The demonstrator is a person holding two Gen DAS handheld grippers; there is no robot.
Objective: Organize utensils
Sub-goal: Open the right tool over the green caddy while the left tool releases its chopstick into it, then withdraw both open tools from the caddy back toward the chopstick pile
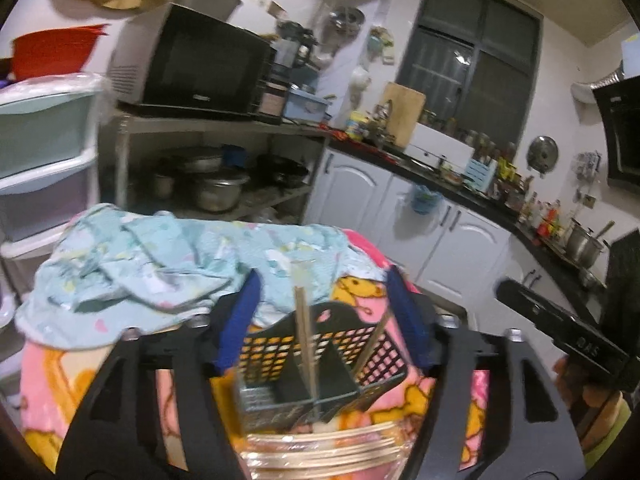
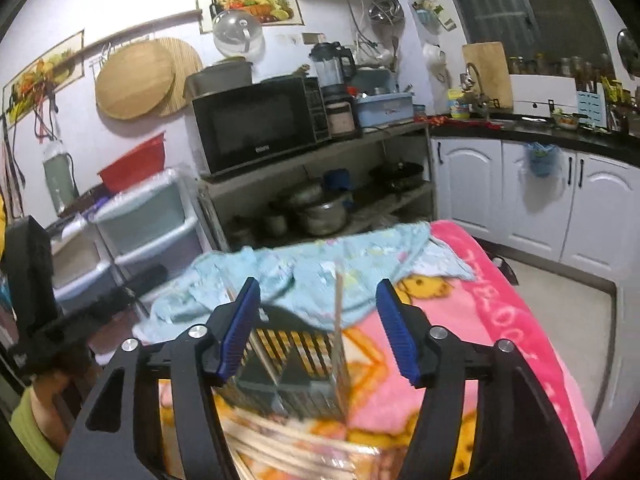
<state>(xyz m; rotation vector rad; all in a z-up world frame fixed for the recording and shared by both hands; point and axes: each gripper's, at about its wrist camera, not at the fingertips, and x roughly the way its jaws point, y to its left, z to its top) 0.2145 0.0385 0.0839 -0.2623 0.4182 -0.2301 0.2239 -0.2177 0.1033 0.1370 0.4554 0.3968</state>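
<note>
The lower part of the black utensil basket (image 1: 320, 364) is blurred in the left wrist view, and its base is hidden behind the gripper body. The bundle of chopsticks (image 1: 332, 452) near the front edge of the pink blanket (image 1: 52, 392) is cut off by the bottom edge and smeared by motion. In the right wrist view, the basket (image 2: 288, 376) is blurred, so its compartments cannot be told apart. The upright chopstick (image 2: 339, 320) is smeared at its tip. The person's sleeve (image 2: 28, 432) is cut off at the left edge.
</note>
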